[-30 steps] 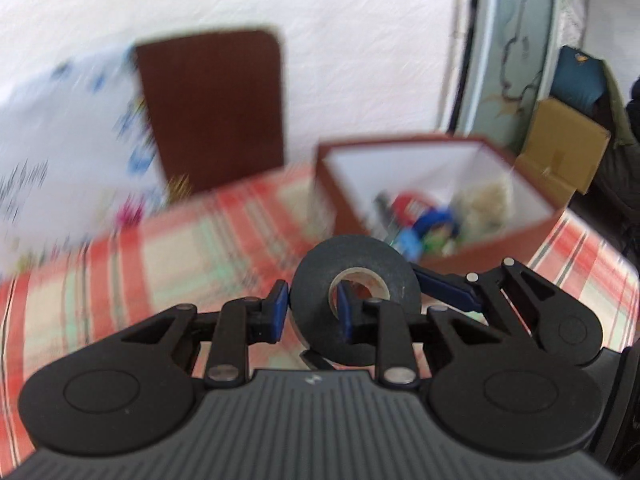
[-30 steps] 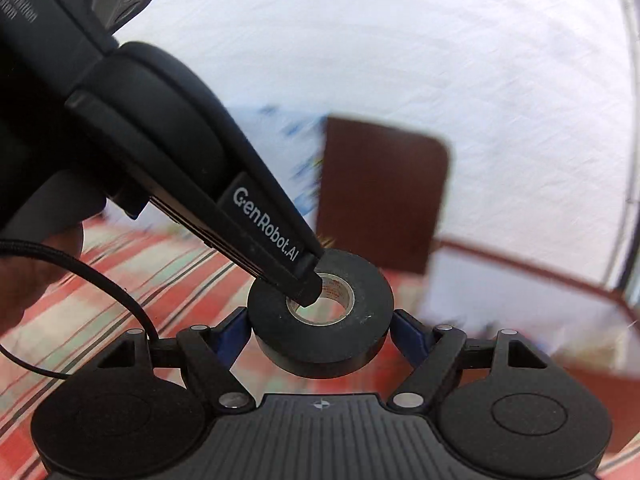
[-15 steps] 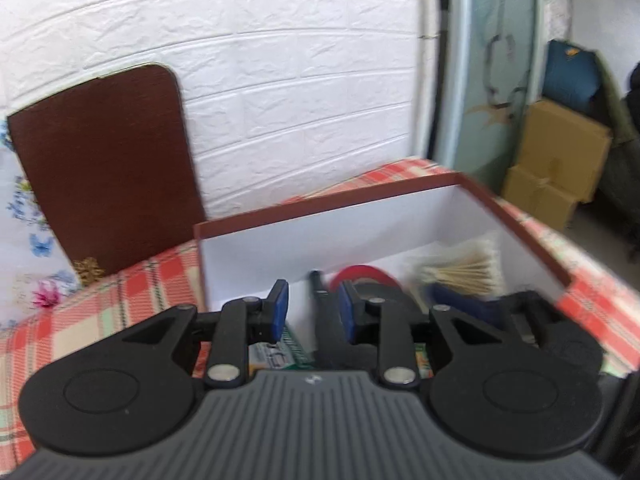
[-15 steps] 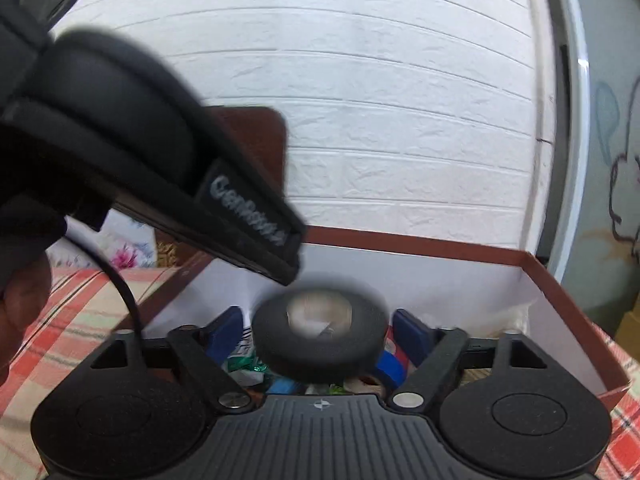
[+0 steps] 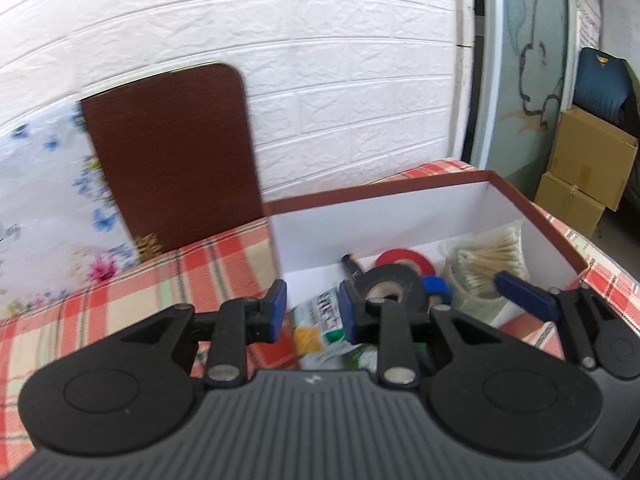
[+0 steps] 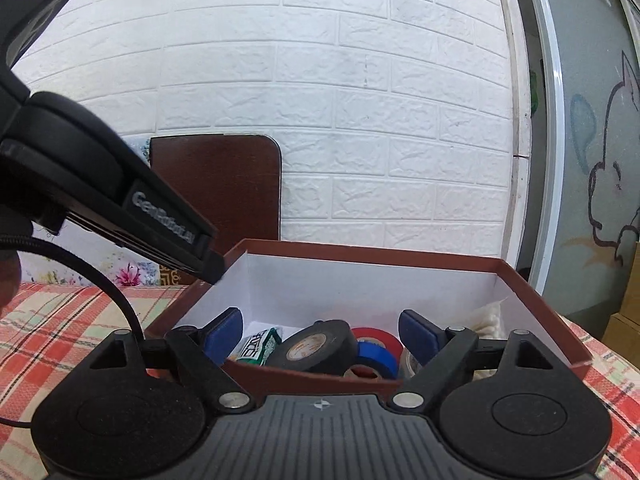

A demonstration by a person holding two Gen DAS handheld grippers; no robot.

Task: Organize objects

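Several items already sit inside the brown box on the plaid-covered desk: black tape roll lying tilted near the box's front wall, red tape roll and blue tape roll just beside it, a green-and-white packet toward the box's left side, and a cotton swab pack at the right end. Left gripper has its fingers apart with nothing between them, hovering over the box's left part; right gripper is spread wide at the front wall, also holding nothing. Black tape looks delivered; judged from this, that placement is done. No loose items show on the visible desk, so what remains cannot be told. Readable writing: "GenRobot.AI" on the left gripper's side in the right wrist view; packet print is too blurred to read.
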